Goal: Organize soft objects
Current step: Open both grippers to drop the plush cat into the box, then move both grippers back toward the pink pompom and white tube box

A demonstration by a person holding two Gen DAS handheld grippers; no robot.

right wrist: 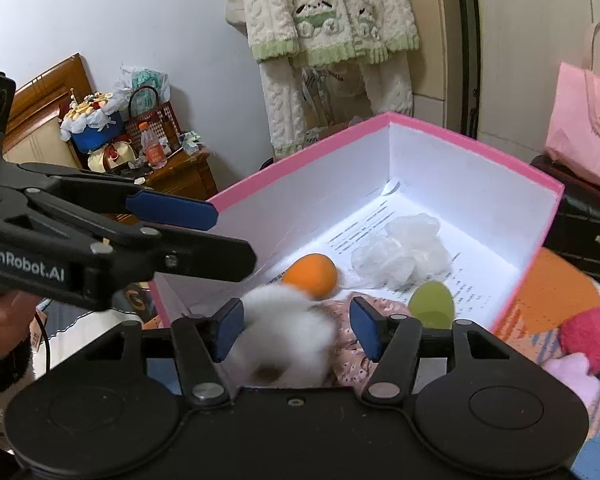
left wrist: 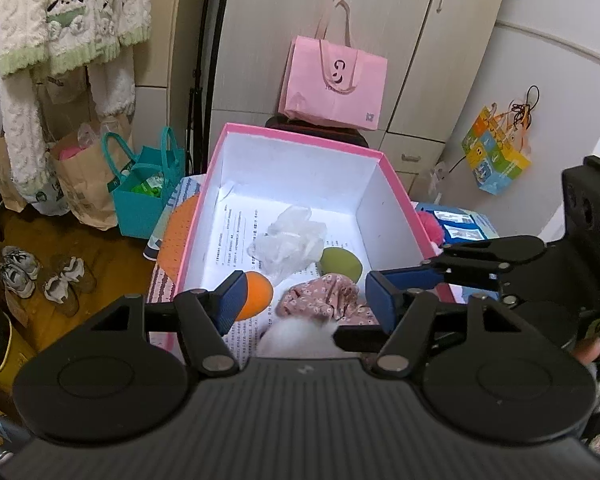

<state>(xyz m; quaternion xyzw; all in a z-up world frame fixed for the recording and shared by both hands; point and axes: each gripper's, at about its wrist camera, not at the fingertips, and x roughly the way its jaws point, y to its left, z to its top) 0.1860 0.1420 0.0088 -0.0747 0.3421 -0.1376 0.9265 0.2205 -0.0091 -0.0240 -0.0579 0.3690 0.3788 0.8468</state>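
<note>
While you hold both grippers over the near end of the pink cardboard box with white inner walls (left wrist: 394, 184), your left gripper (left wrist: 308, 300) hangs with its blue pads apart and nothing pressed between them; below the gap lie a floral pink cloth (left wrist: 328, 294) and part of a fluffy white pom-pom (left wrist: 296, 336). Your right gripper (right wrist: 296, 330) also has its jaws apart, and that fluffy white pom-pom sits blurred in the gap, close against the left pad (right wrist: 230, 330) and clear of the right one, so you are not clamping it. Inside the box, on a printed paper sheet (left wrist: 236, 240) that lines the bottom, you have an orange soft ball (left wrist: 254, 294) near the left wall, a crumpled clear plastic bag (left wrist: 288, 238) toward the middle, and a green soft ball (left wrist: 340, 264) just beside the floral cloth. In the right wrist view your left gripper reaches in from the left, its upper blue pad (right wrist: 172, 208) just over the pink rim. Outside the box on your right lies a red fuzzy ball (right wrist: 588, 338) on a patterned bedcover (right wrist: 596, 412). Behind the box a pink paper shopping bag (left wrist: 334, 84) stands on a dark stool in front of a pale wardrobe (left wrist: 400, 40), and a teal tote bag (left wrist: 144, 196) sits on the wooden floor to the left.
</note>
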